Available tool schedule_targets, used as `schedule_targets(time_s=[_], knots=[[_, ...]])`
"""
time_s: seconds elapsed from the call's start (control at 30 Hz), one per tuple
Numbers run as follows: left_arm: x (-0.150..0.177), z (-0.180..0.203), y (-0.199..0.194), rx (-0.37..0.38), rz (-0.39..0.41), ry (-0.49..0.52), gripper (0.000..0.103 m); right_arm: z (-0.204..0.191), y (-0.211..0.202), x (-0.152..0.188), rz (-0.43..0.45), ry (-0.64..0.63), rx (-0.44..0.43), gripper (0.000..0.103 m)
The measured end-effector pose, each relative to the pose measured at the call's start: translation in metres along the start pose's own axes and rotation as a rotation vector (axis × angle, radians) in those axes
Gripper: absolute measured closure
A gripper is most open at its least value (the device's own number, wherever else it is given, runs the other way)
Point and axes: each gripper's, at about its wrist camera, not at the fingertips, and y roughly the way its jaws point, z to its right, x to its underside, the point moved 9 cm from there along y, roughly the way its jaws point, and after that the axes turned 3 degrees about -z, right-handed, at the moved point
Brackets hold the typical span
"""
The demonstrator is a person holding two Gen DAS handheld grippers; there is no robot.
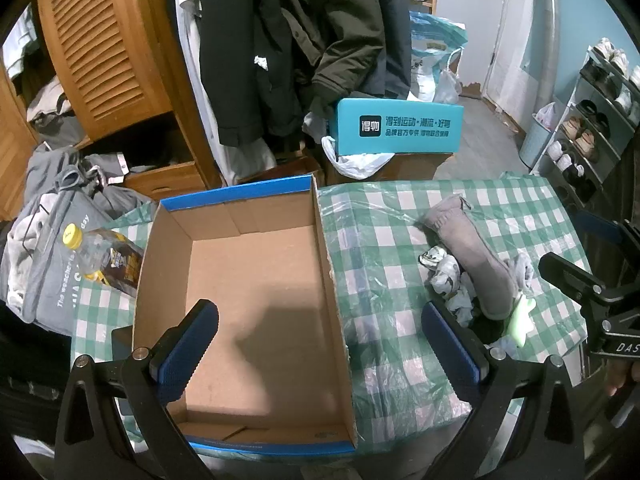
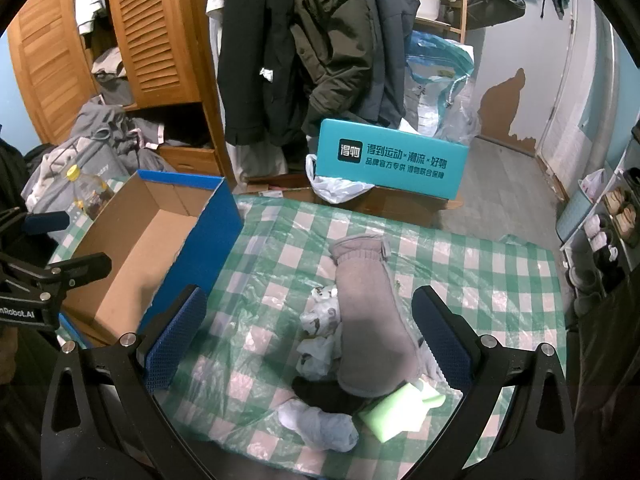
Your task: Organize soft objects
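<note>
Grey glove, socks and green sponge are piled on the checked table; the cardboard box is set left; right gripper fingers are spread.

An open cardboard box with blue outer walls sits empty on the left of the table. To its right lies a loose heap of soft items: a long grey glove on top, patterned white socks beside it, a black sock underneath, a pale grey sock nearest the front edge, and a light green sponge touching the glove's end.
</note>
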Motion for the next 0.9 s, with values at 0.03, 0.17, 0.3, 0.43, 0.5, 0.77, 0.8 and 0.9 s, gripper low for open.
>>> schedule_targets(time_s=[0.03, 0.17, 0.3, 0.43, 0.5, 0.77, 0.8, 0.9], knots=[[0.0006, -0.0001, 0.0002, 0.000, 0.002, 0.001, 0.001, -0.0002, 0.0001, 0.0001, 0.000, 0.000, 0.000, 0.002], [0.0017, -0.0021, 0.0021, -0.010, -0.005, 0.001, 0.001, -0.0007, 0.0004, 0.0003, -0.001, -0.001, -0.001, 0.002], [0.0029, -0.0026, 0.0027, -0.008, -0.007, 0.000, 0.001, -0.0004, 0.0006, 0.0008, -0.002, 0.000, 0.001, 0.002], [0.0037, -0.0017, 0.0033, -0.009, -0.005, 0.000, 0.001, -0.0006, 0.0010, 0.0013, -0.003, 0.001, 0.000, 0.002], [0.0052, -0.0012, 0.0043, -0.010, -0.008, 0.002, 0.001, -0.0005, 0.0012, 0.0015, -0.003, 0.000, 0.001, 0.002], [0.0071, 0.0011, 0.0040, -0.008, -0.006, 0.002, 0.001, -0.0012, 0.0022, 0.0024, -0.005, -0.001, 0.001, 0.002], [0.0073, 0.0011, 0.0039, -0.008, -0.006, 0.002, 0.001, -0.0013, 0.0023, 0.0026, -0.006, -0.001, 0.000, 0.002], [0.0069, 0.0011, 0.0040, -0.009, -0.007, 0.001, 0.001, -0.0015, 0.0025, 0.0026, -0.006, -0.001, 0.001, 0.002]])
